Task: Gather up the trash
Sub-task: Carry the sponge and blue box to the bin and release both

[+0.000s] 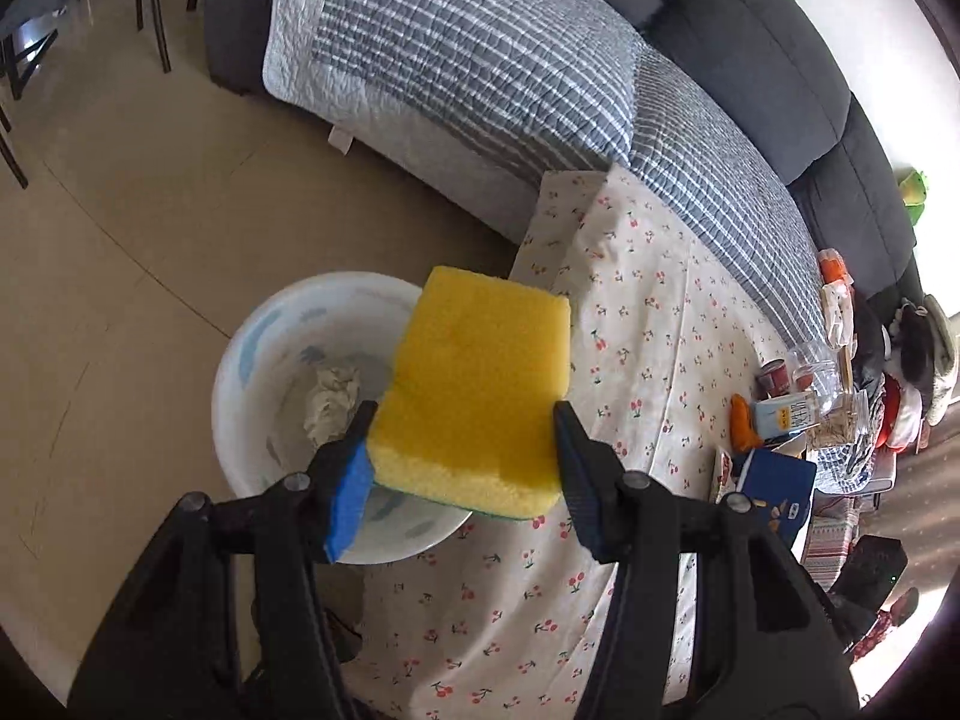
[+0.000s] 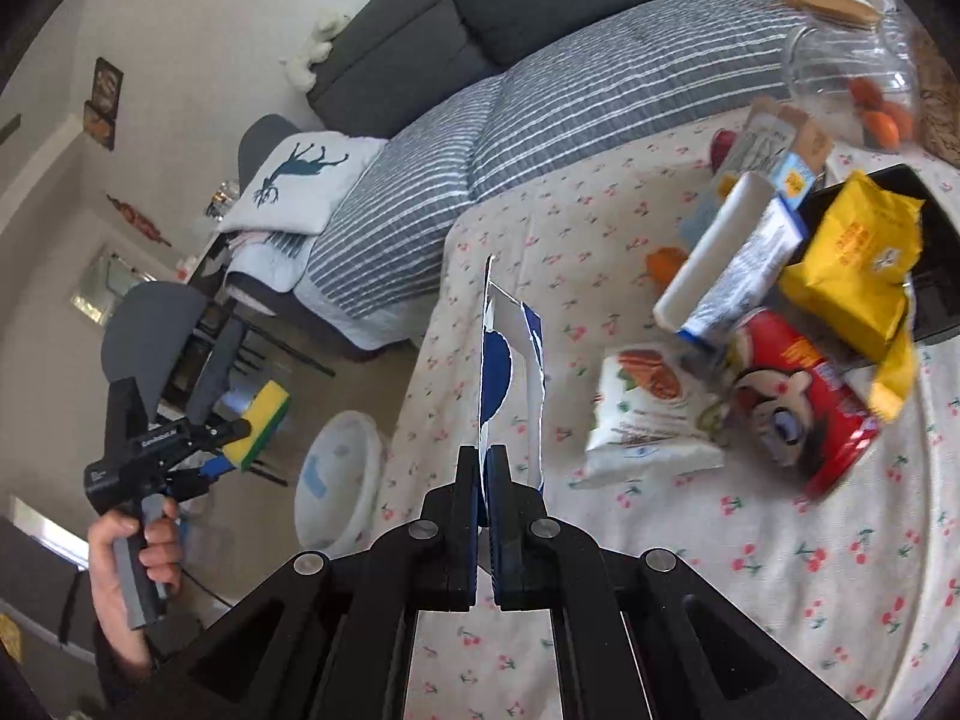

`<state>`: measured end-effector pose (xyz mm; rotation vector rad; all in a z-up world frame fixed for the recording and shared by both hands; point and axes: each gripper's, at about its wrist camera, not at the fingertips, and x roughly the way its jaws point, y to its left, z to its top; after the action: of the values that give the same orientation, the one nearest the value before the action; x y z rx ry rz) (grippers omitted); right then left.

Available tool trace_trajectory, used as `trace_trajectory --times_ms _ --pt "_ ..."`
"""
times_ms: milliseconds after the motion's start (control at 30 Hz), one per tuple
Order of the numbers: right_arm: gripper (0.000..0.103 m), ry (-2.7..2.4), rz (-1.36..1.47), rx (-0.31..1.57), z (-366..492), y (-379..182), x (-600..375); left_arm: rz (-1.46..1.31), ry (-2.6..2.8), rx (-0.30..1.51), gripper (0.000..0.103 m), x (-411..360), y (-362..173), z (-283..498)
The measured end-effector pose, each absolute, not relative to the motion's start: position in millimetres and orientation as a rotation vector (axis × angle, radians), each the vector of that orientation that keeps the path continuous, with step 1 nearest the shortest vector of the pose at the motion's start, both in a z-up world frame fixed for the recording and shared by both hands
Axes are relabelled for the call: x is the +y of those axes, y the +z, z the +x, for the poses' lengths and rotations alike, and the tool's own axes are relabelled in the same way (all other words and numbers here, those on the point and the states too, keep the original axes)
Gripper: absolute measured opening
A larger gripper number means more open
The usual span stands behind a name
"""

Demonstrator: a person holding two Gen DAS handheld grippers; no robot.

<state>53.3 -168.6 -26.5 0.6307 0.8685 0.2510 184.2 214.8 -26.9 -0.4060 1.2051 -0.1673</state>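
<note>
Above a white plastic basin (image 1: 252, 360) on the tan floor, the left gripper (image 1: 465, 420) pinches a yellow sponge (image 1: 480, 384) with a green scrubbing layer on its underside. Its two black fingers press against the sponge's opposite sides, one of them faced with blue tape. The sponge hangs over the basin's rim, just beside the edge of a table draped in a white cloth printed with small red cherries (image 1: 630, 312). Crumpled white paper (image 1: 330, 402) lies inside the basin.

Seen from the right wrist camera, the right gripper (image 2: 483, 462) has its fingers pressed together on a torn piece of blue and white packaging (image 2: 510, 360), which stands up thin and edge-on above the cherry cloth. Farther right on the table sits a loose heap of trash: a white snack pouch (image 2: 648, 414), a red package with a cartoon face (image 2: 798, 402), a yellow bag (image 2: 852, 264), a white and blue carton lying on its side (image 2: 732, 264), and a clear plastic container (image 2: 852, 78). These are slightly blurred.

At the left of that same view, a person's hand (image 2: 132, 558) grips the handle of the left gripper, with the sponge showing between its fingers. Behind the table runs a dark grey sofa covered with a grey and white striped quilt (image 1: 480, 60)
</note>
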Motion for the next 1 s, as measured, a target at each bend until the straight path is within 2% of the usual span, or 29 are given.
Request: trace_trajectory --times_ms 300,700,800,867,1000 --pt "0.003 0.440 0.552 0.948 107.7 -42.5 -19.7 -0.410 -0.104 1.264 0.058 236.2 -47.5 185.4" --pt "0.004 0.406 0.395 1.019 161.8 -48.9 69.7 -0.433 -0.045 1.311 0.059 247.3 -60.0 192.2" --pt "0.007 0.373 0.361 1.041 167.8 -55.5 77.0 -0.438 -0.026 1.342 0.061 247.5 -62.9 194.4" --pt "0.018 0.361 0.365 1.064 170.1 -59.4 76.7 -0.445 -0.006 1.341 0.062 250.5 -63.0 194.0" --pt "0.025 0.366 0.370 1.068 164.4 -60.8 67.2 -0.458 0.004 1.330 0.063 253.4 -61.2 192.1"
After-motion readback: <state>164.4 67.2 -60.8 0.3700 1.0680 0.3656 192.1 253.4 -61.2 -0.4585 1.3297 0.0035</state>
